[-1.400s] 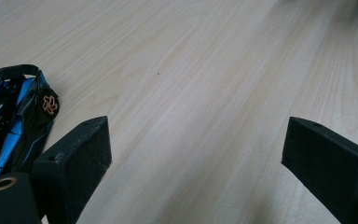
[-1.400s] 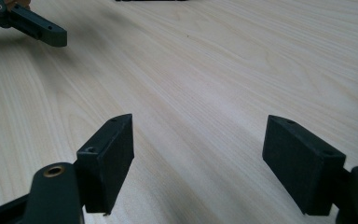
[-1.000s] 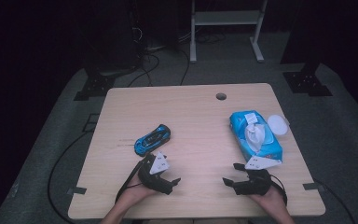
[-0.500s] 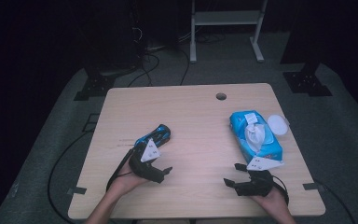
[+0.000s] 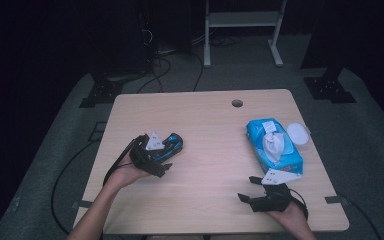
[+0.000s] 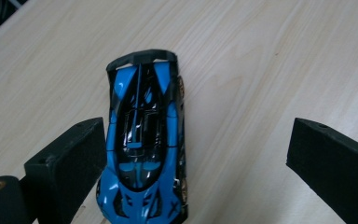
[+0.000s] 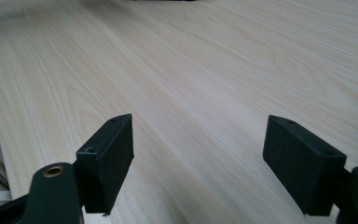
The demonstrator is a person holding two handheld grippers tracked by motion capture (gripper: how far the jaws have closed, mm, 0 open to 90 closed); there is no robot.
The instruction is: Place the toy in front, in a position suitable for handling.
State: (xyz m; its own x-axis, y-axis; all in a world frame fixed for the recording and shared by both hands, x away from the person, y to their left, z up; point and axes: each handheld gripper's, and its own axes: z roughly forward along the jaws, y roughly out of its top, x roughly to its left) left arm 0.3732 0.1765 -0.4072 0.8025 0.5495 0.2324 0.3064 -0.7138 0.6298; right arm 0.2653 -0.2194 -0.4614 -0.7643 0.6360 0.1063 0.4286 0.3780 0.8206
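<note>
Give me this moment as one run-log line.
left gripper: open, jaws either side of blue toy car | right gripper: open over bare table | wipes pack: untouched

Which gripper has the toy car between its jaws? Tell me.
The left gripper: its open jaws straddle the blue toy car, one jaw close beside it. The right gripper has bare table between its open jaws.
</note>
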